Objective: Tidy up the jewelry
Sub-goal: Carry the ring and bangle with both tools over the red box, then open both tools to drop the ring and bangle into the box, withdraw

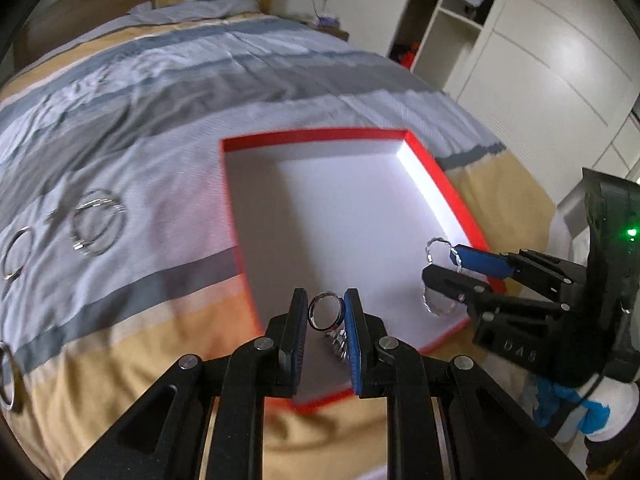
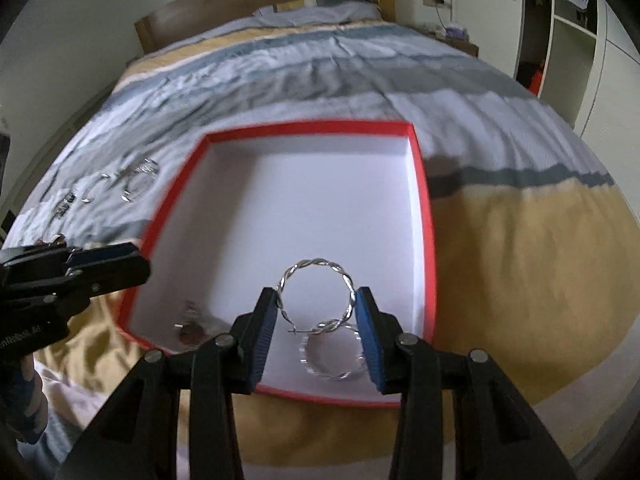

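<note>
Both claws hang over the shallow red-rimmed box with a white inside (image 2: 424, 216), which sits on the striped blue, grey and tan bed cover (image 2: 520, 248) near the foot edge of the bed.

The left claw (image 1: 326, 312) is closed on a small plain silver ring with a dark inner band (image 1: 326, 312). The ring stands on edge between the two pads, pinched at its sides, over the box's near edge. Just below it, on the white floor of the box, a ridged silver piece (image 1: 338, 344) shows between the fingers; I cannot tell what it is.

The right claw (image 2: 316, 308) grips a large twisted-wire silver hoop (image 2: 316, 296). The hoop stands upright, its sides pressed by the blue pads (image 2: 366, 320), its top rising clear above the fingertips. It is held above the near right corner of the box. Under it, on the box floor, lies a second silver hoop with a ridged edge (image 2: 332, 360), and toward the near left corner sits a small blurred dark and silver piece (image 2: 190, 326).

More silver rings and hoops (image 1: 98, 222) lie loose on the bed cover to the left of the box, well apart from both claws. A wooden headboard (image 2: 256, 8) stands at the far end, white wardrobes (image 1: 540, 60) along the right.
</note>
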`<state>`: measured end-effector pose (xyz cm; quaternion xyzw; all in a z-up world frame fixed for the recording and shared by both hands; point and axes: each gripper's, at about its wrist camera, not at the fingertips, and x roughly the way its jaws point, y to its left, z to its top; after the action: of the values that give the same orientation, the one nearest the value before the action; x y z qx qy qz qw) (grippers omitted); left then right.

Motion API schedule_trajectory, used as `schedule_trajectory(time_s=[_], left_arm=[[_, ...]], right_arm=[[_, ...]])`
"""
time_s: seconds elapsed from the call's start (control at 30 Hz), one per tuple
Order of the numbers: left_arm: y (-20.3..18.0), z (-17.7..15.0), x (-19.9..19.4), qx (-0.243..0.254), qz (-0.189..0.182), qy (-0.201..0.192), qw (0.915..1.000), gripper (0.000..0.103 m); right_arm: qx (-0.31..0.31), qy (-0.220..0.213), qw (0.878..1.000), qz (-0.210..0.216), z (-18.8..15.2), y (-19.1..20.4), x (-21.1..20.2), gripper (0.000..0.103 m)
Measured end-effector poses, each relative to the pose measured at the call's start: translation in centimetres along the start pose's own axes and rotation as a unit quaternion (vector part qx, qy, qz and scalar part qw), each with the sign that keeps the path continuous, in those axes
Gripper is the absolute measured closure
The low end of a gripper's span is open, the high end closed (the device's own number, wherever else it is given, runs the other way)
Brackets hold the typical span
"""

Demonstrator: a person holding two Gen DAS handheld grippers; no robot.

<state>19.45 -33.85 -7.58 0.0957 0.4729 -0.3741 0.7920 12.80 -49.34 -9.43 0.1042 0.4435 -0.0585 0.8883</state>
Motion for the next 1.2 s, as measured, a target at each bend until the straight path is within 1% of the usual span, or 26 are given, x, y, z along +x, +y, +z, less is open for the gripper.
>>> schedule_trajectory(time_s=[0.13, 0.23, 0.33, 0.53, 0.63, 0.67, 0.7, 0.73, 0.8, 1.03, 1.13, 1.2], left_arm=[[-0.2, 0.3, 2.9, 0.007, 0.014, 0.015, 0.9998, 0.085], [0.0, 0.0, 3.9, 0.013, 0.022, 0.019, 0.9995, 0.084], [-0.3, -0.2, 4.3, 0.029, 0.040, 0.018, 0.9986, 0.083], [0.3, -0.2, 4.3, 0.015, 0.030, 0.022, 0.9992, 0.083], [0.7, 0.0, 4.0, -0.001, 0.013, 0.025, 0.9996, 0.083], [0.8, 0.0, 3.7, -0.007, 0.009, 0.024, 0.9996, 0.082], [0.8, -0.1, 3.3, -0.012, 0.006, 0.022, 0.9997, 0.075], [0.9, -0.1, 2.9, -0.016, 0.003, 0.019, 0.9997, 0.065], [0.9, 0.0, 1.6, -0.023, -0.003, 0.009, 0.9997, 0.061], [0.1, -0.4, -3.4, -0.026, -0.010, -0.024, 0.9993, 0.054], [-0.5, -1.2, -6.0, -0.022, -0.002, -0.038, 0.9990, 0.053], [-1.1, -2.1, -8.2, -0.016, 0.011, -0.050, 0.9986, 0.052]], right_arm=[[-0.004, 0.013, 1.000, -0.007, -0.3, -0.4, 1.6, 0.065], [-0.030, 0.014, 0.999, -0.013, -0.5, 0.4, 1.9, 0.065], [-0.057, 0.022, 0.998, -0.025, -0.7, 1.2, 2.4, 0.064], [-0.089, 0.031, 0.995, -0.036, -0.6, 1.9, 2.4, 0.064], [-0.089, 0.037, 0.994, -0.041, -0.6, 1.6, 2.1, 0.063], [-0.085, 0.038, 0.995, -0.042, -0.6, 1.5, 1.8, 0.062], [-0.081, 0.038, 0.995, -0.041, -0.6, 1.3, 1.5, 0.061], [-0.076, 0.036, 0.996, -0.039, -0.6, 1.2, 1.3, 0.061], [-0.069, 0.032, 0.996, -0.037, -0.8, 1.0, 0.4, 0.060], [-0.049, 0.007, 0.998, -0.030, -1.4, 1.3, -3.5, 0.060], [-0.042, -0.009, 0.999, -0.027, -1.8, 1.8, -5.9, 0.060], [-0.038, -0.020, 0.999, -0.025, -2.1, 2.1, -7.5, 0.060]])
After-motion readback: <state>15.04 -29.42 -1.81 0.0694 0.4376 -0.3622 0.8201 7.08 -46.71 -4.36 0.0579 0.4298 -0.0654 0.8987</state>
